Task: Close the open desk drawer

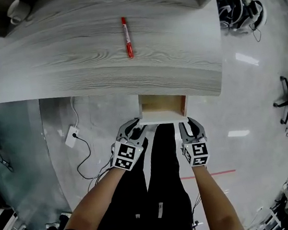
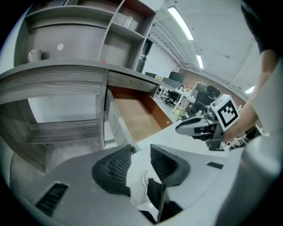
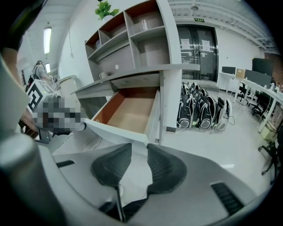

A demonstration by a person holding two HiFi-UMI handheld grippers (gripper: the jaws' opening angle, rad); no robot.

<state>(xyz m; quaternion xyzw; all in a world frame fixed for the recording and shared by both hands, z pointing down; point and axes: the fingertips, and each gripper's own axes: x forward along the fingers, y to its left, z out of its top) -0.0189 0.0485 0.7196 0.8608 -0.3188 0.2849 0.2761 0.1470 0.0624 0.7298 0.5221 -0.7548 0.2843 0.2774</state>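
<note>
The desk drawer [image 1: 163, 108] stands pulled out from under the grey wood desk top [image 1: 100, 60]; its wooden inside [image 2: 137, 112] [image 3: 130, 112] holds nothing. My left gripper [image 1: 135, 128] is at the left corner of the white drawer front [image 1: 163, 119], and my right gripper [image 1: 190, 125] is at its right corner. In the left gripper view the jaws [image 2: 140, 152] stand a little apart, the front's corner just beyond their tips. The right gripper view shows the same at the other corner [image 3: 139, 152]. Neither pair of pads visibly presses on the front.
A red marker [image 1: 127, 36] lies on the desk top, and a white mug [image 1: 16, 10] sits at its far left. A power strip [image 1: 72, 136] with a cable lies on the floor to the left. Several bags [image 3: 205, 112] stand right of the desk. My legs are below the drawer.
</note>
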